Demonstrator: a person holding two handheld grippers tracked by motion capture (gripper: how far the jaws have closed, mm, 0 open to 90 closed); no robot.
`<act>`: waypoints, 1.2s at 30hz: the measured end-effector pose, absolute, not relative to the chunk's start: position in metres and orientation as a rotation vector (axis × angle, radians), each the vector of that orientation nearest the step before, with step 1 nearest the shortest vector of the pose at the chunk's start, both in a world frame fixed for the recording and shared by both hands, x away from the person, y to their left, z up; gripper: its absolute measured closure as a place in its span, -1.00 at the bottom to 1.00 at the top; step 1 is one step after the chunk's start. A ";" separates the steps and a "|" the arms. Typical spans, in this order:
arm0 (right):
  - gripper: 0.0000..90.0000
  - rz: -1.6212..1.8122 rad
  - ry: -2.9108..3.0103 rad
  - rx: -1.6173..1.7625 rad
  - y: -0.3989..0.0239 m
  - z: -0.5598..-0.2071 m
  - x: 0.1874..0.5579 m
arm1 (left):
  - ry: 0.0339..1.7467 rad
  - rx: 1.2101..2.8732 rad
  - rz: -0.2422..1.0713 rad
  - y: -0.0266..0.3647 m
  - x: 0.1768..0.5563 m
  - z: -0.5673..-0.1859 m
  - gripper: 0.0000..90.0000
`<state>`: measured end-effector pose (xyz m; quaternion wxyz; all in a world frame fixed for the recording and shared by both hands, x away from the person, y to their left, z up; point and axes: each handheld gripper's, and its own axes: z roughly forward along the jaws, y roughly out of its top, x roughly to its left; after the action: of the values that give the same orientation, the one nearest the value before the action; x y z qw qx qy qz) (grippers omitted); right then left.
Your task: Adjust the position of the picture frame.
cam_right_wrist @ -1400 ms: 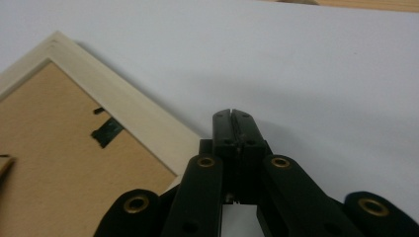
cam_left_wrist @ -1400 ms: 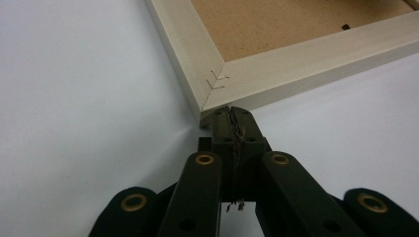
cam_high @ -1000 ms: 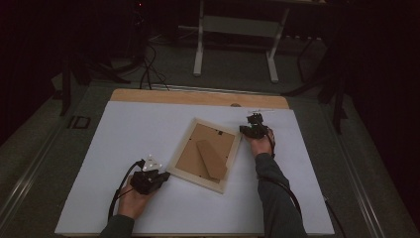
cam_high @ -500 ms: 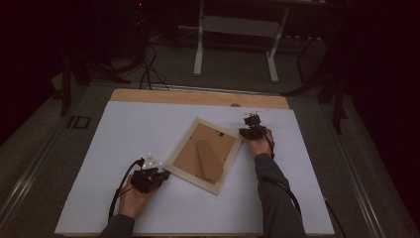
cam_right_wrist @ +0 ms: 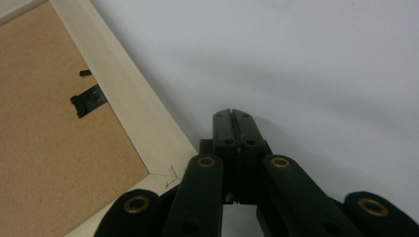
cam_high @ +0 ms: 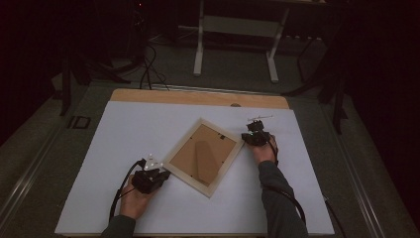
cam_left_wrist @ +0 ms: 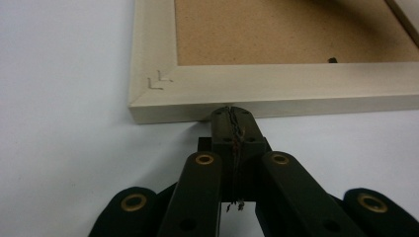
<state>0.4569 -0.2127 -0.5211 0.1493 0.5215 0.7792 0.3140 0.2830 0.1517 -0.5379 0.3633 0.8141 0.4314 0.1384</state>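
A pale wooden picture frame [cam_high: 203,156] lies face down and askew near the middle of the white worktop [cam_high: 124,129], its brown backing board [cam_left_wrist: 276,29] up, with a small black clip [cam_right_wrist: 88,100] near one edge. The left gripper [cam_left_wrist: 232,112], jaws closed and empty, touches the frame's outer edge beside a corner. The right gripper [cam_right_wrist: 233,116], likewise closed on nothing, rests just beside the opposite corner. A metal stand [cam_high: 236,34] rises on the floor beyond the worktop.
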 end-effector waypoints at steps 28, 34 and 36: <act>1.00 0.956 2.234 1.492 -0.225 -0.527 0.440 | 1.126 2.095 0.369 0.149 0.282 -0.538 1.00; 1.00 0.964 2.250 1.488 -0.227 -0.527 0.437 | 1.200 2.051 0.315 0.151 0.286 -0.537 1.00; 1.00 0.962 2.258 1.479 -0.228 -0.527 0.436 | 1.206 2.051 0.319 0.150 0.286 -0.537 1.00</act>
<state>0.4364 -0.2280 -0.5271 0.1375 0.5113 0.7805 0.3324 0.2864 0.1500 -0.5366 0.3621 0.7964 0.4683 0.1239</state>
